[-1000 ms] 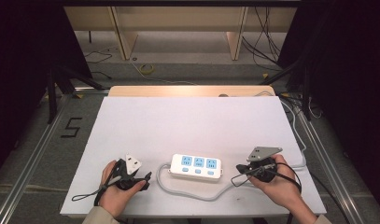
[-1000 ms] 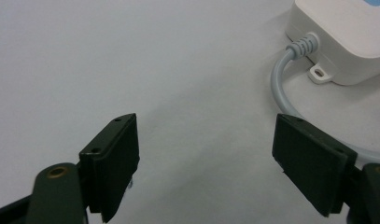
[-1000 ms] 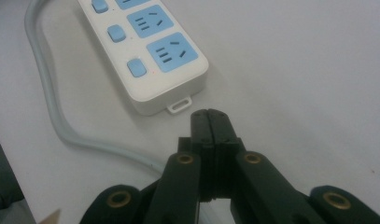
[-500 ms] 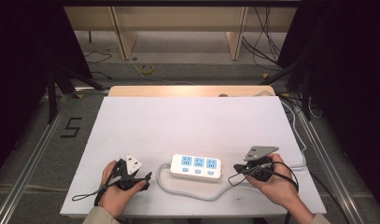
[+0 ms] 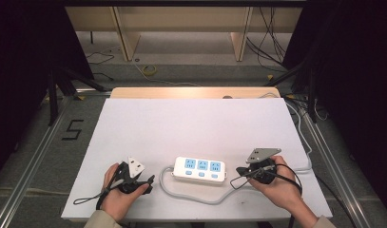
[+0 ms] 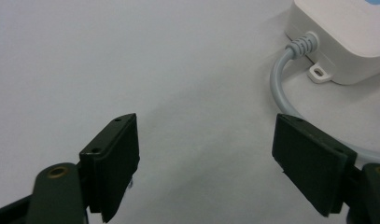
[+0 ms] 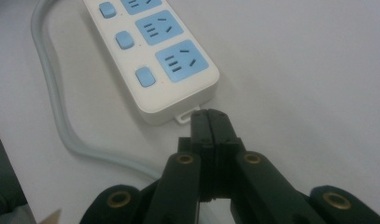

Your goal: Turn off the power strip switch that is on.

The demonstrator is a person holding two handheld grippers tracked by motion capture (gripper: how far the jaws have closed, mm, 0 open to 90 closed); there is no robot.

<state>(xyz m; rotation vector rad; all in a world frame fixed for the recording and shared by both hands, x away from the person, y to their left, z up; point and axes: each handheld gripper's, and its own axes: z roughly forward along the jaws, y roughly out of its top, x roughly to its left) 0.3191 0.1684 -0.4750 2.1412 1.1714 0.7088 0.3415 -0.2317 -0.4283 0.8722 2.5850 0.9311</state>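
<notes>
A white power strip (image 5: 200, 169) with three blue sockets and blue buttons lies near the table's front edge. Its grey cable (image 5: 191, 194) loops round in front of it. My left gripper (image 5: 150, 180) rests on the table left of the strip, jaws wide apart with only bare table between them (image 6: 204, 154); the strip's cable end (image 6: 339, 39) lies ahead to its right. My right gripper (image 5: 238, 172) rests right of the strip, jaws pressed together with nothing between them (image 7: 209, 122), tips just short of the strip's near end (image 7: 176, 95).
The white table top (image 5: 191, 128) stretches away behind the strip. Its front edge runs just below both hands. Cables (image 5: 300, 137) trail off the right side, and wooden furniture legs (image 5: 127, 38) stand on the floor beyond.
</notes>
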